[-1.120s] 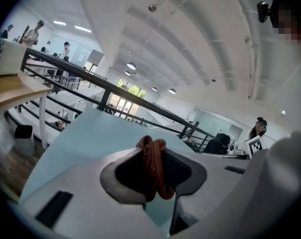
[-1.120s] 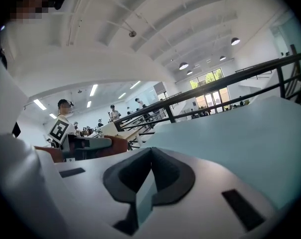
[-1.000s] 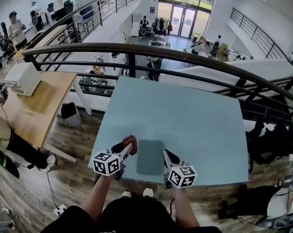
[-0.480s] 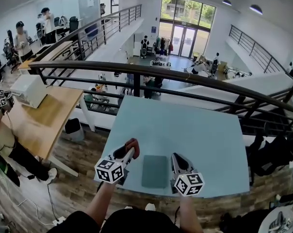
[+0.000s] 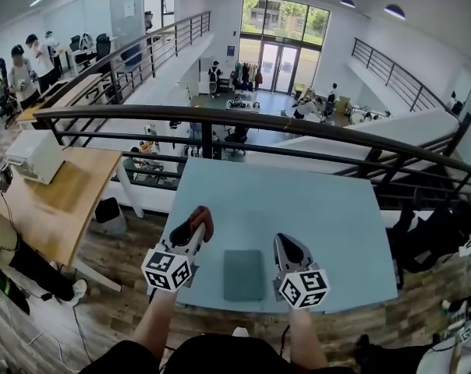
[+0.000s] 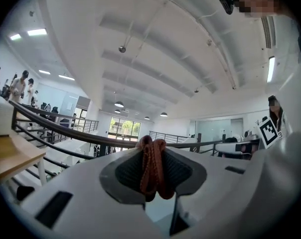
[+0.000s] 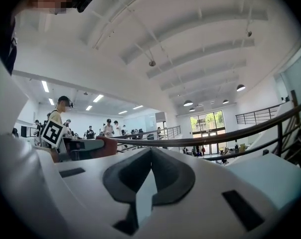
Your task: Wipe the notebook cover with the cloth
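A grey-green notebook (image 5: 243,274) lies flat near the front edge of the pale blue table (image 5: 313,209), between my two grippers. My left gripper (image 5: 195,223) is raised to its left, tilted upward, and shut on a folded reddish-brown cloth (image 5: 202,217). In the left gripper view the cloth (image 6: 153,166) is pinched between the dark pads, and that gripper (image 6: 153,169) points at the ceiling. My right gripper (image 5: 283,247) hovers right of the notebook, jaws shut with nothing between them (image 7: 150,156). Neither gripper touches the notebook.
A dark metal railing (image 5: 243,123) runs behind the table's far edge, with an open drop to a lower floor beyond. A wooden desk (image 5: 52,193) with a white box stands to the left. People stand far back at the left.
The head view has tilted so the table and notebook sit slightly lower. Both grippers stay beside the notebook, the left still holding the cloth, both lifted a little.
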Demonstrator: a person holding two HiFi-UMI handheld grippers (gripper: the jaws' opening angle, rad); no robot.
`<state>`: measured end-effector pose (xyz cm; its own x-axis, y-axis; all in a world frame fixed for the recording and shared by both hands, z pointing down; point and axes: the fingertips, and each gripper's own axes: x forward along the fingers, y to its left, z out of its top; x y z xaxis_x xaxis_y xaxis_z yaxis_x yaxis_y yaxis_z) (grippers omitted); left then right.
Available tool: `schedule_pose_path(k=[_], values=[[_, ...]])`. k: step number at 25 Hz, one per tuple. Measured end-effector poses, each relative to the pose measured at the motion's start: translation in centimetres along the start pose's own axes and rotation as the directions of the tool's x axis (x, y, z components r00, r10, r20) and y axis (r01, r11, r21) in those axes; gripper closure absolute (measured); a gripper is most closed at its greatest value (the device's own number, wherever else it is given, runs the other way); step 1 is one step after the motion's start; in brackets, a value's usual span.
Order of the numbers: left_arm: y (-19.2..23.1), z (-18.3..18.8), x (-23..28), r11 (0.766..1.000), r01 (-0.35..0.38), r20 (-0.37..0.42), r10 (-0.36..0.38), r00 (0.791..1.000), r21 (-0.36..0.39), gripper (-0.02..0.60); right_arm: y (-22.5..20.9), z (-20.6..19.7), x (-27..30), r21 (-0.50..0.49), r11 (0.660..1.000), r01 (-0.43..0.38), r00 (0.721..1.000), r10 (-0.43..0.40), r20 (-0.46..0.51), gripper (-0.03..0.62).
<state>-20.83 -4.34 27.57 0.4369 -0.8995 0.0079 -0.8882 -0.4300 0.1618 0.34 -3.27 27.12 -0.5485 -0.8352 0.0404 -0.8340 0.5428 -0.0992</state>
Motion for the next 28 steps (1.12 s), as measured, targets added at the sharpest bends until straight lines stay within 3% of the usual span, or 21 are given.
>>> schedule_pose_path(k=[9,28], values=[[-0.6,3.4,0.8,0.997,0.026,0.066,-0.031,0.997,0.071,0.482,-0.6,4.2,0.2,-0.042,0.999,0.035,0.995,-0.031,0.092,0.588],[0.2,3.2,0.5,0.997,0.022,0.066,-0.027,0.997,0.072,0.482,-1.0,3.6,0.0,-0.01,0.999,0.047,0.994,-0.046,0.1,0.588]])
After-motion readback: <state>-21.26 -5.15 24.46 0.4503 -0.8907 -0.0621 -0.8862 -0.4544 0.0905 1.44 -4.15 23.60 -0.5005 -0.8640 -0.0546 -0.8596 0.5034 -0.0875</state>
